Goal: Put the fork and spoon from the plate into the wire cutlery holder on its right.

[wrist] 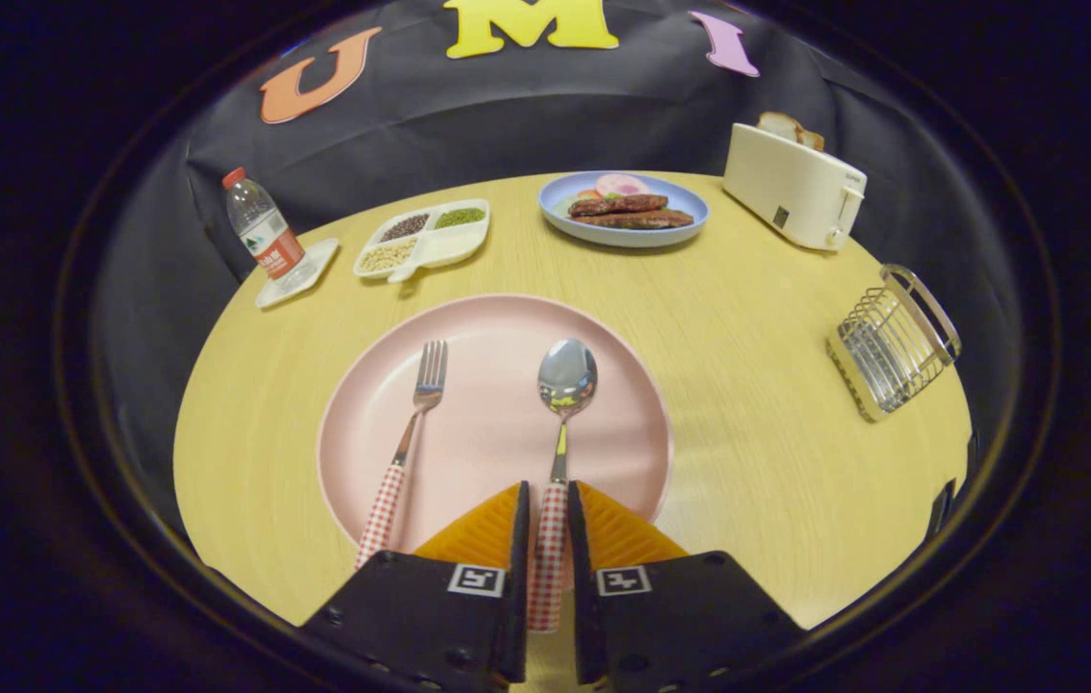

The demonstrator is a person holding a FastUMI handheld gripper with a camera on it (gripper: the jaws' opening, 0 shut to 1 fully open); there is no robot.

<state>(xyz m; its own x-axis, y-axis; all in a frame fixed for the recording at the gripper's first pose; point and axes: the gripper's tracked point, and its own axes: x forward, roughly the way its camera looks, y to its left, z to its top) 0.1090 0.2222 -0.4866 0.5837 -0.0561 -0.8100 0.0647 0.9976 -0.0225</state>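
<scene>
I have the gripper [545, 510] low in the centre of the frame, its fingers drawn in close on either side of the spoon [561, 423]'s checked handle; they look pressed against it, a pinch near the handle's end, which I judge leaves the bowl free to swing clear when lifted. The spoon lies on the pink plate [497, 327] with its bowl pointing away from me. The fork [407, 443] lies beside it, left of centre, also on the plate and untouched. The wire cutlery holder [895, 344] sits at the right of the frame, well apart from the plate (its open mouth tilts away in this lens).

The surface is a round pale wooden table [757, 404]. Along its far side, across the upper frame, stand a water bottle [259, 229], a divided snack dish [425, 238], a blue plate of food [624, 209] and a toaster [792, 183], with dark cloth behind.
</scene>
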